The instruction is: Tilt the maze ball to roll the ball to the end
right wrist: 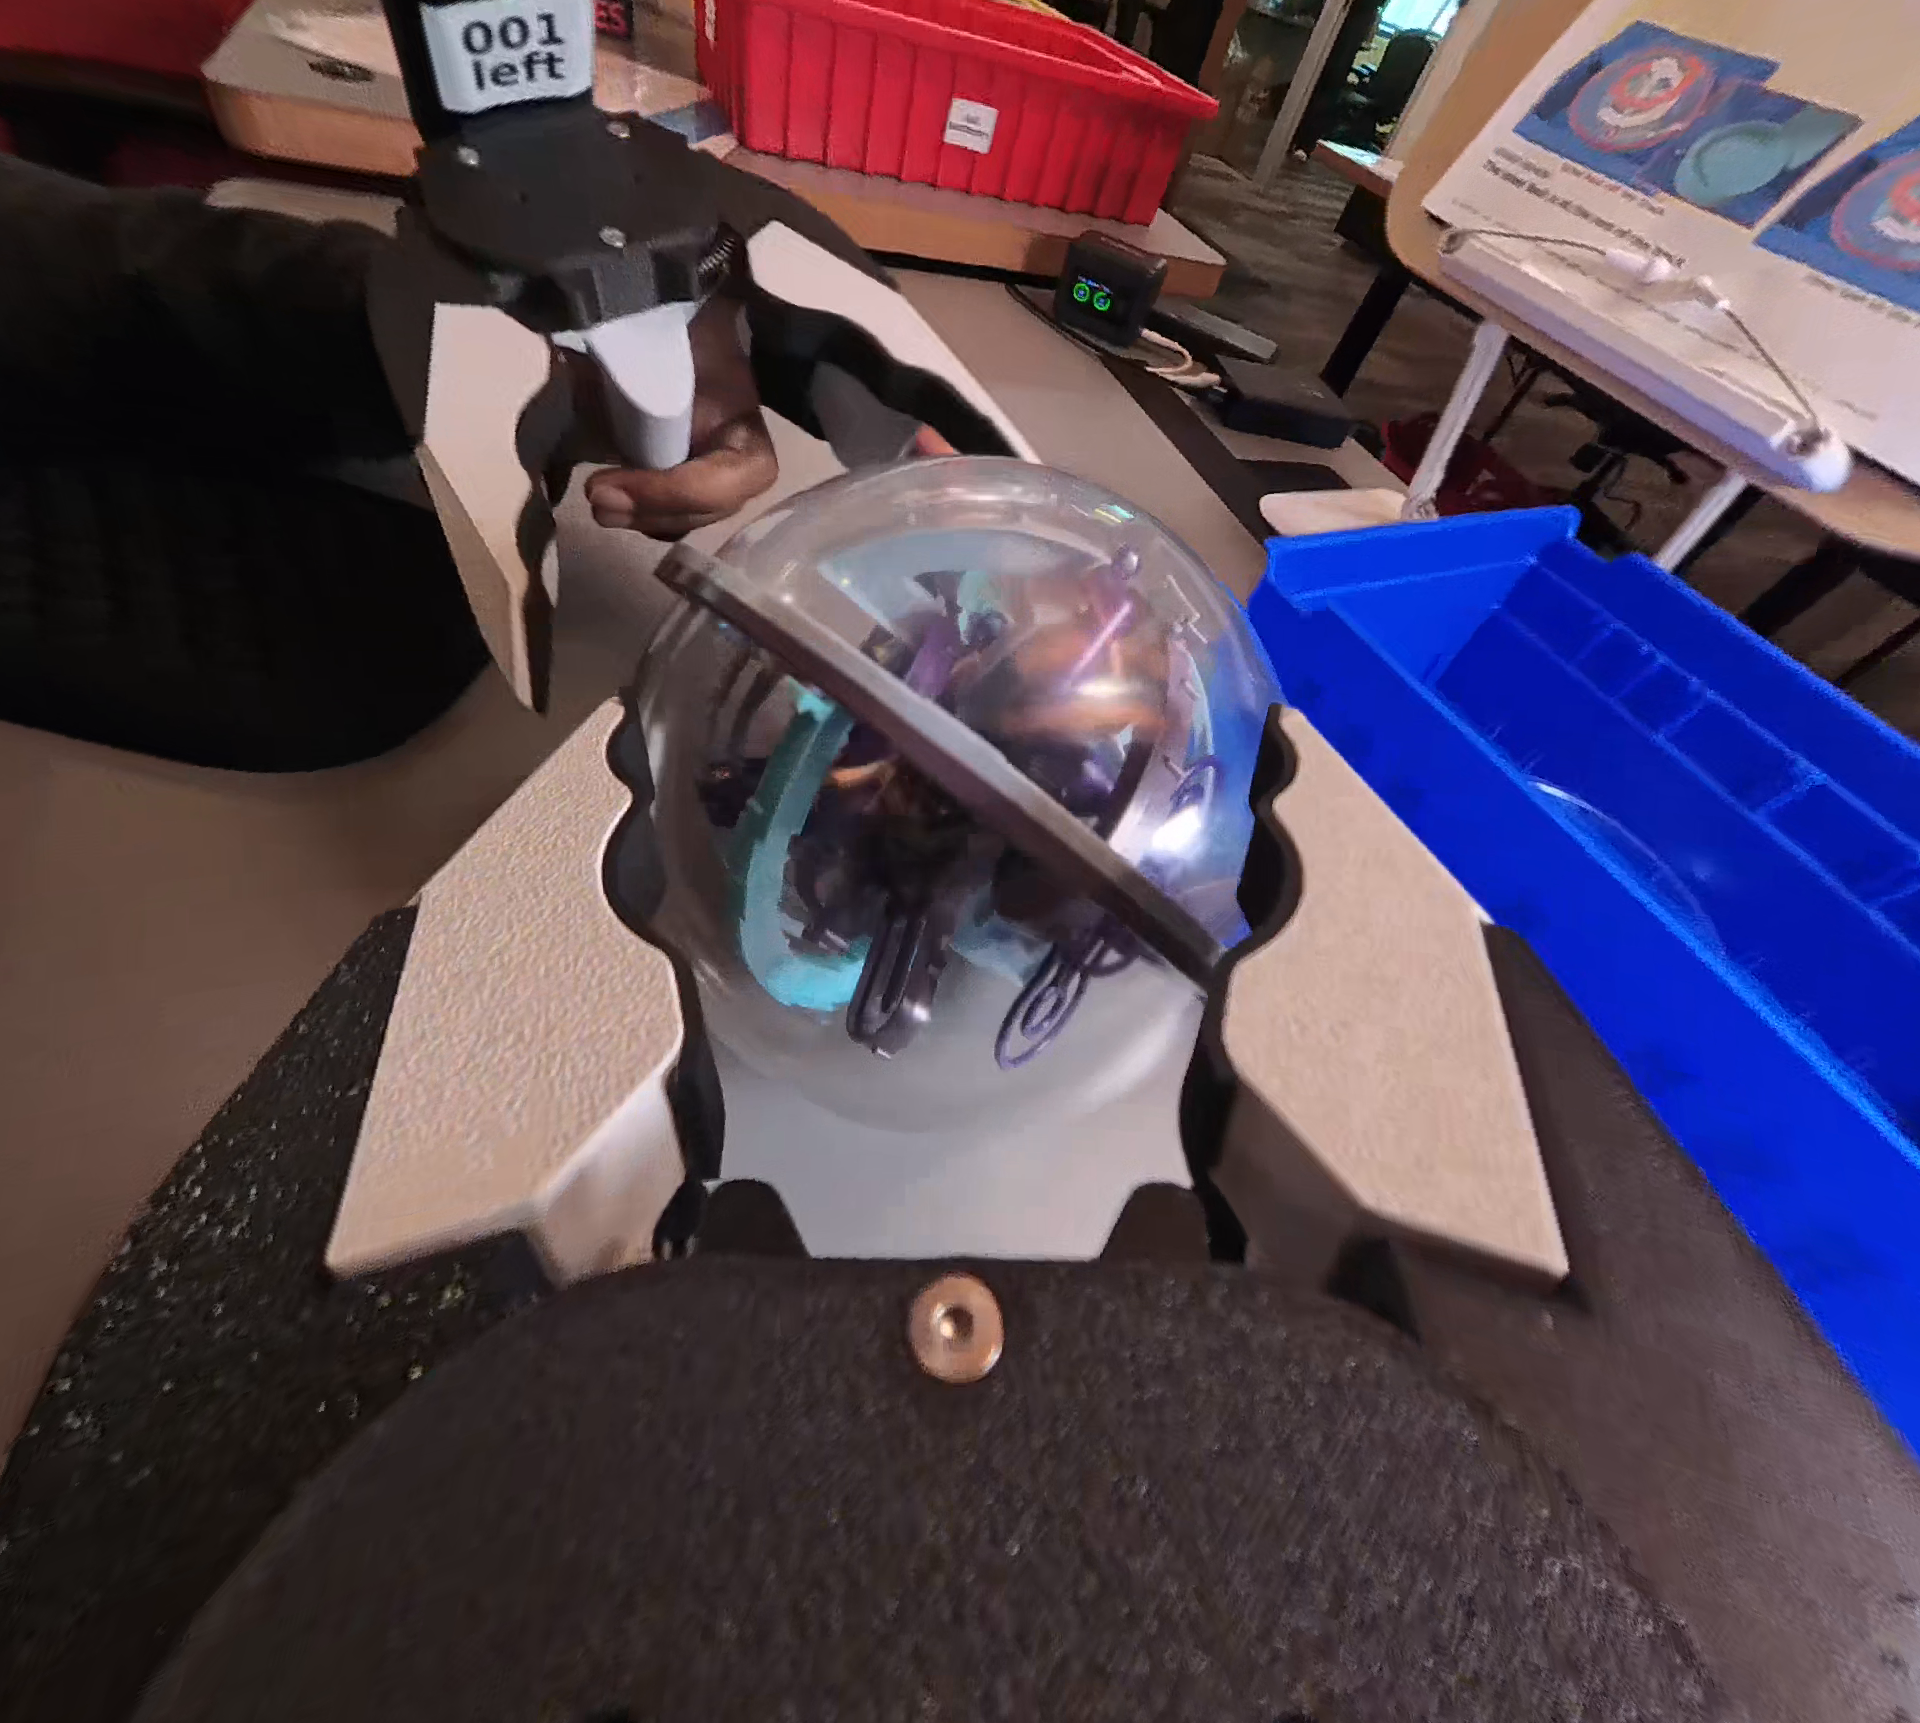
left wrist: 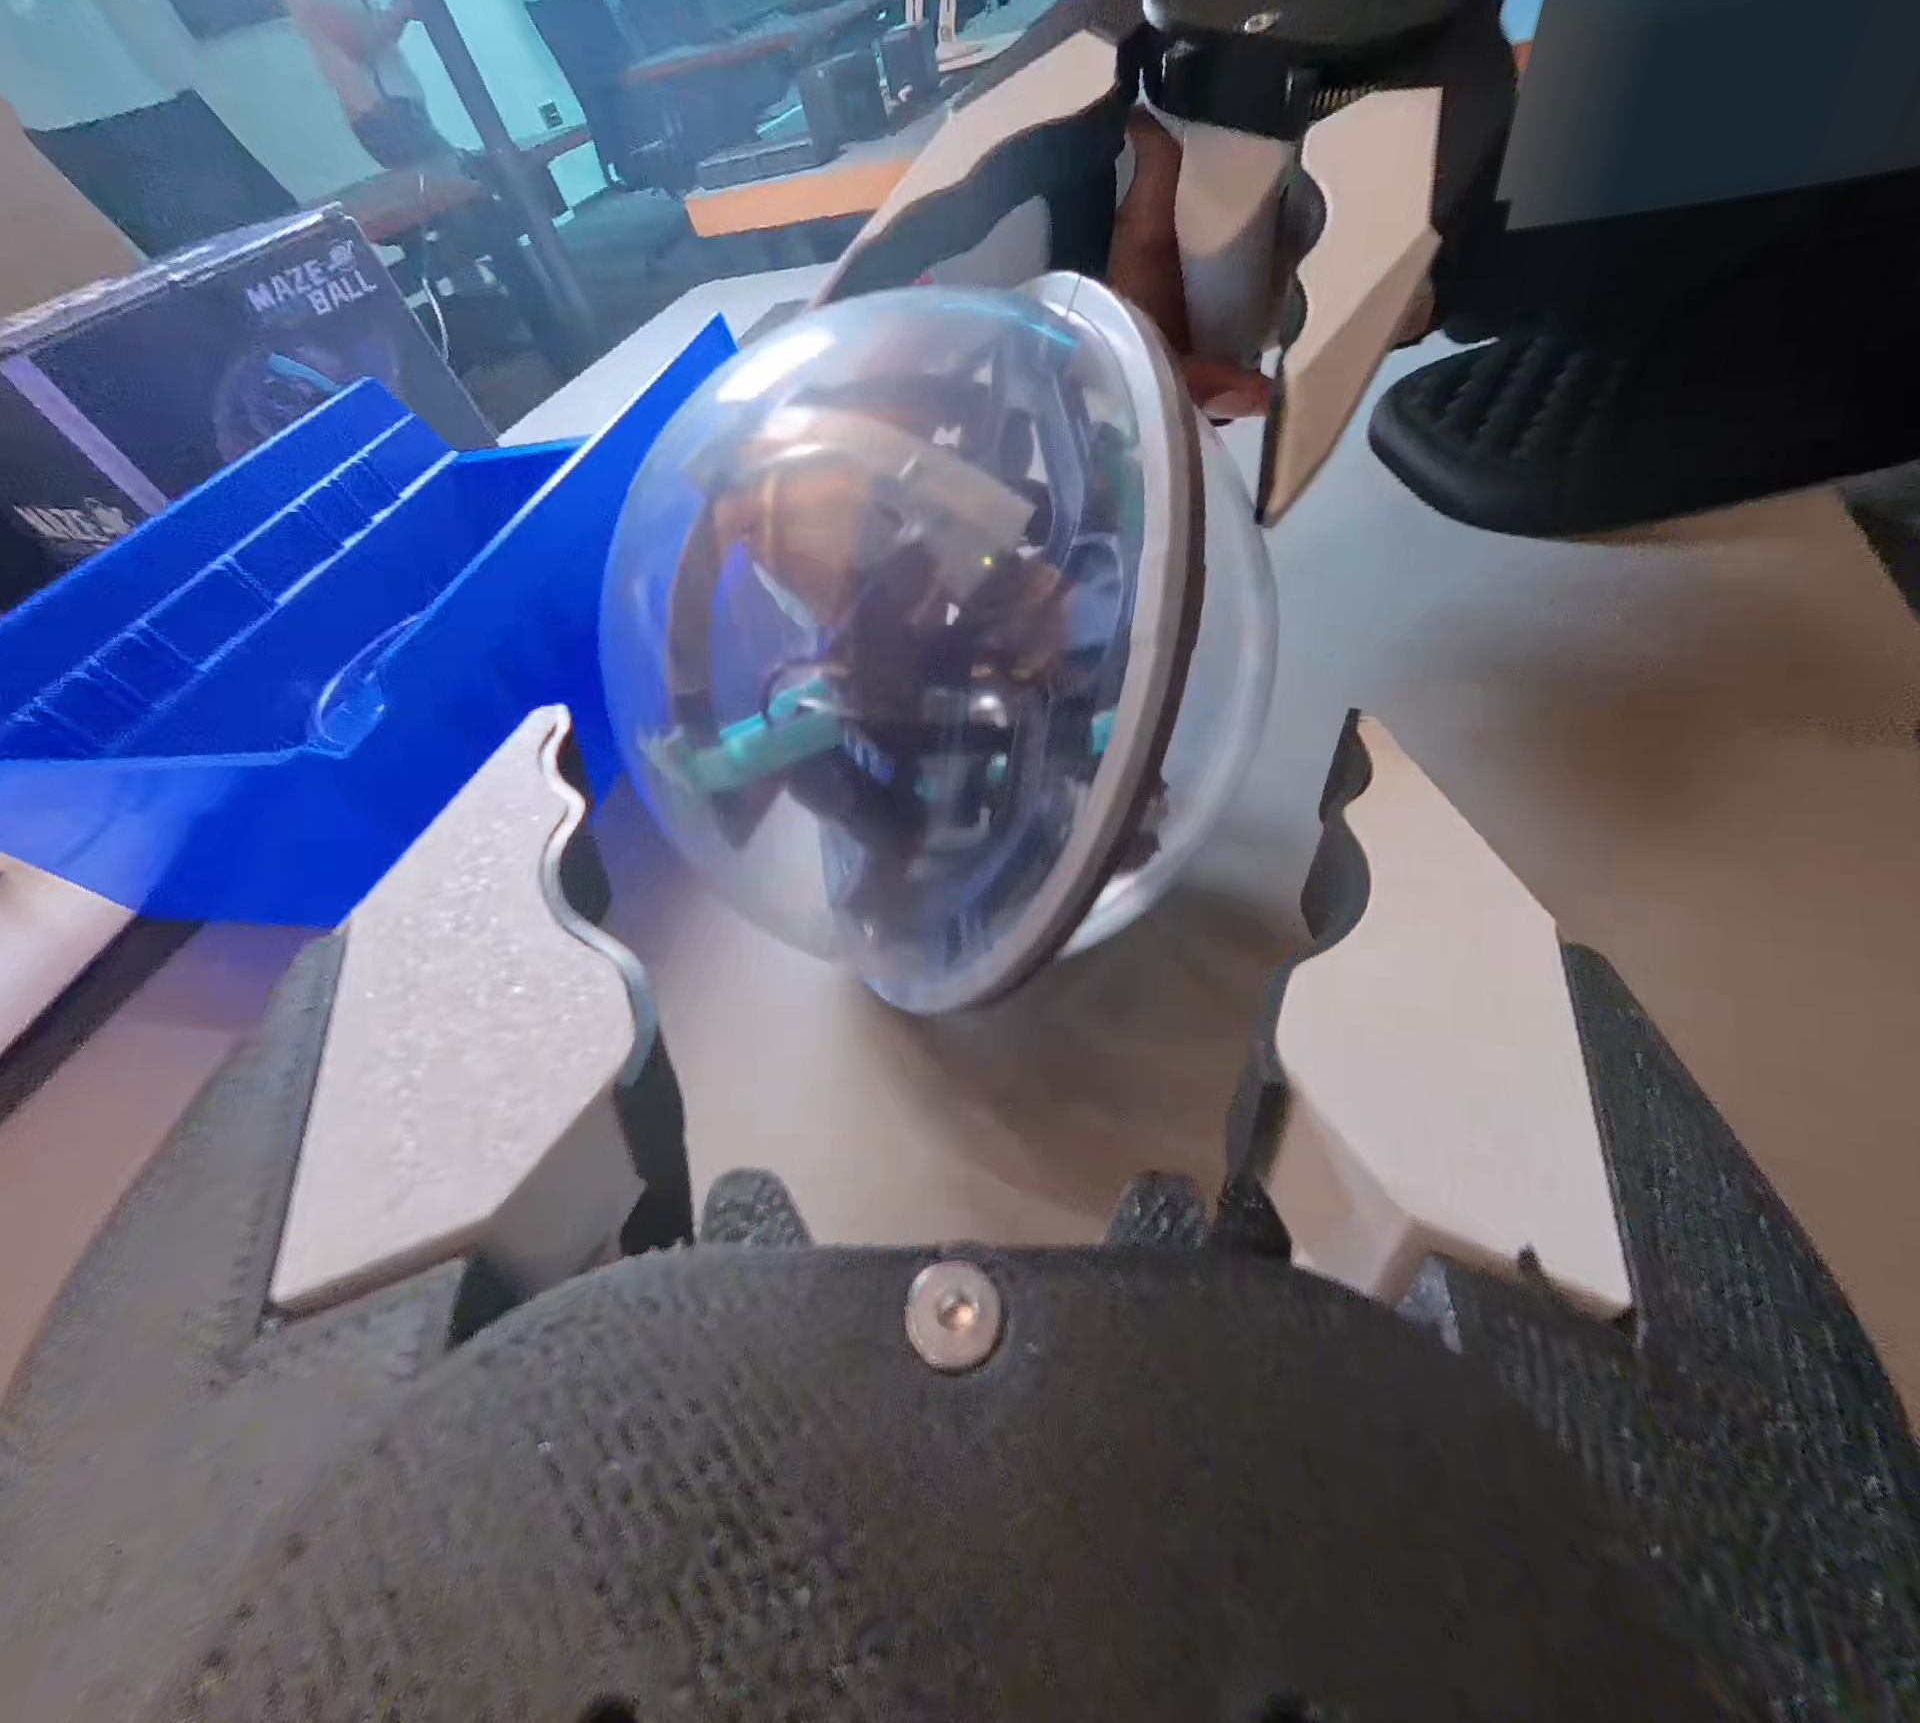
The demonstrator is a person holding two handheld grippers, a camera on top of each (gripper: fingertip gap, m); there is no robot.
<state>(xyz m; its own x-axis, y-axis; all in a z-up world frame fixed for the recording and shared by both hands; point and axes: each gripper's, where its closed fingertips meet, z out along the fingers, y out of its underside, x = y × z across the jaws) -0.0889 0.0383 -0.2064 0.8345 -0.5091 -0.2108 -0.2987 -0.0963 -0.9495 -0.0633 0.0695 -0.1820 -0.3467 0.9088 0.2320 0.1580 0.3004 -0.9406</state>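
1. At the far left of the left wrist view, a dark printed box (left wrist: 197,364) stands on the table (left wrist: 1558,790), behind a blue bin (left wrist: 312,593) with ribbed dividers inside.
2. Just right of the bin, the maze ball (left wrist: 925,634), a clear sphere with a grey rim band and coloured tracks inside, sits at the middle of the table, tilted so the band runs diagonally.
3. The left gripper (left wrist: 956,759) is spread wide, its fingers either side of the sphere's near part and apparently clear of the shell.
4. In the right wrist view, the left gripper (right wrist: 707,582) shows at upper left beyond the sphere, with a person's fingers (right wrist: 686,478) on its trigger.
5. The right gripper (right wrist: 951,800) grasps the maze ball (right wrist: 935,800), both fingers pressed against the sides of the shell.
6. Right of it lies the blue bin (right wrist: 1621,738); farther back stand a red tote (right wrist: 914,84) and an easel board with printed sheets (right wrist: 1704,115).
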